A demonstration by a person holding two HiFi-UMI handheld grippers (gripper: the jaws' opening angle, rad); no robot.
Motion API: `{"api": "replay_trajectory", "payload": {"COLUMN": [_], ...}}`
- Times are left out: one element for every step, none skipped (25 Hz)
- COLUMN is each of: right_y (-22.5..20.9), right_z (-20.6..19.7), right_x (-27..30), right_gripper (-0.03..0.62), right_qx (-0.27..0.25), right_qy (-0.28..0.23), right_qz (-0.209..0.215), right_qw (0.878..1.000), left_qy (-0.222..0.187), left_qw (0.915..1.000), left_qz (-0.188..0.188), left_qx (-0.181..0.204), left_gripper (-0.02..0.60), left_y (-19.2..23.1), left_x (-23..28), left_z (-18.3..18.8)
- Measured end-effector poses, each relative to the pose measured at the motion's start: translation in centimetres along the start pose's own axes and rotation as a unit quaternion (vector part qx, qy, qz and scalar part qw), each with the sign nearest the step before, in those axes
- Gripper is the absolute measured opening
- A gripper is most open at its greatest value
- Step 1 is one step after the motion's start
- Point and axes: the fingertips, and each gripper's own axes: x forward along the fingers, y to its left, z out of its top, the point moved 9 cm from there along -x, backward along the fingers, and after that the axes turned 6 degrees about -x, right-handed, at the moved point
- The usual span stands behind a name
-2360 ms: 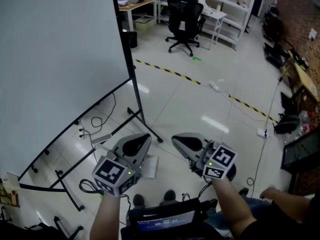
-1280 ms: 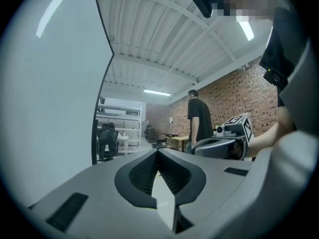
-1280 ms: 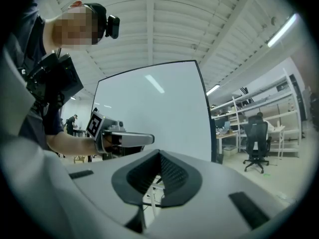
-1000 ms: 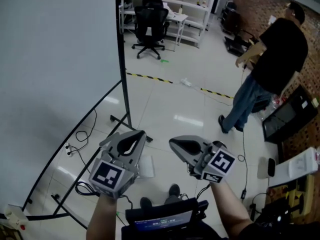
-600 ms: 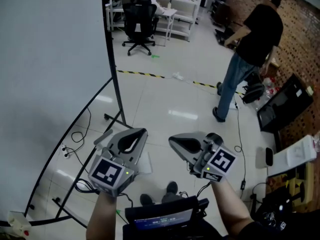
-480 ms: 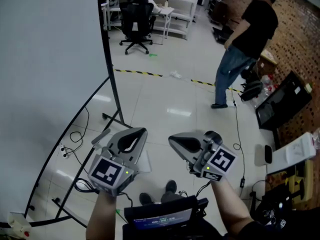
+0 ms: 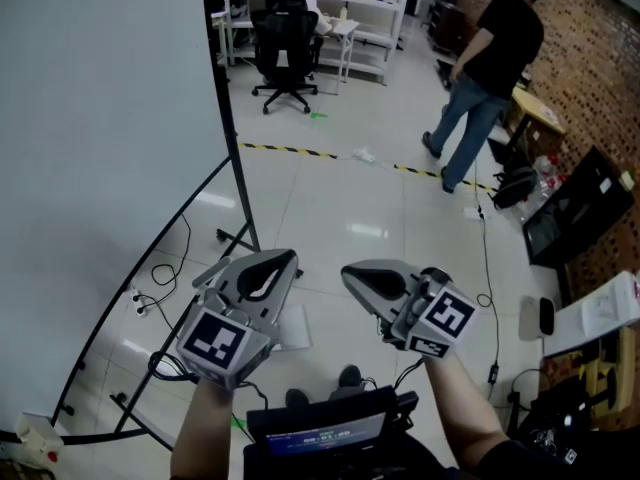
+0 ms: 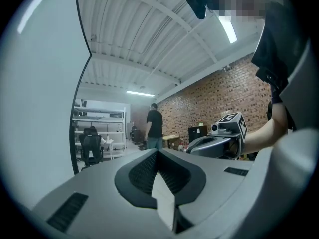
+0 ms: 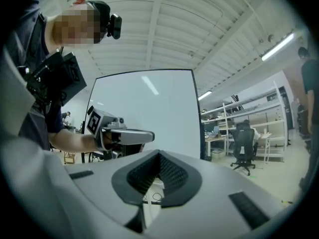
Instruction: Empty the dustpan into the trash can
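Neither a dustpan nor a trash can shows in any view. In the head view my left gripper (image 7: 272, 265) and right gripper (image 7: 358, 276) are held side by side above the tiled floor, both pointing level and away from me. Both are shut with nothing between the jaws. In the left gripper view the closed left gripper (image 8: 158, 154) points toward the room, with the right gripper (image 8: 219, 139) beside it. The right gripper view shows the closed right gripper (image 9: 159, 156) and the left gripper (image 9: 123, 133) at its left.
A large whiteboard (image 7: 100, 118) on a black stand fills the left, with cables (image 7: 165, 258) on the floor under it. A person in black (image 7: 490, 53) walks at the far right. An office chair (image 7: 286, 43), desks and a yellow-black floor tape (image 7: 300, 152) lie beyond. A dark monitor (image 7: 575, 213) stands at right.
The person in black has walked away toward the far right of the room. Both grippers keep their shut pose and stay side by side as the view swings slightly.
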Motion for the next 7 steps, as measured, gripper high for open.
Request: {"api": "replay_trajectory", "payload": {"right_y": [0.0,-0.1,-0.1,-0.1,0.0,0.0,0.0], "right_z": [0.0,0.0,0.1,0.1,0.2,0.2,0.3], "right_x": [0.2,0.5,0.7,1.0,1.2,1.5,1.7], "right_gripper": [0.009,0.009,0.009,0.009,0.009,0.009,0.009], "right_qx": [-0.001,-0.002,-0.003,-0.003,-0.004,-0.004,-0.005], "right_qy": [0.0,-0.001,-0.001,-0.001,-0.001,0.0,0.0], "right_qz": [0.003,0.006,0.009,0.013,0.016,0.019,0.022], "right_qw": [1.0,1.0,1.0,1.0,1.0,1.0,1.0], "left_qy": [-0.001,-0.001,0.0,0.002,0.003,0.004,0.005], "left_qw": [1.0,1.0,0.9999,0.9999,0.9998,0.9998,0.9997], "left_qz": [0.003,0.005,0.007,0.009,0.011,0.014,0.017], "left_qx": [0.003,0.006,0.01,0.013,0.014,0.015,0.016], "left_gripper": [0.0,0.0,0.0,0.0,0.0,0.0,0.0], "left_y": [0.1,0.2,0.3,0.3,0.4,0.5,0.6], "left_x": [-0.2,-0.3,-0.5,-0.7,-0.9,-1.1,-1.3], "left_z": [0.2,0.3,0.4,0.5,0.5,0.6,0.7]}}
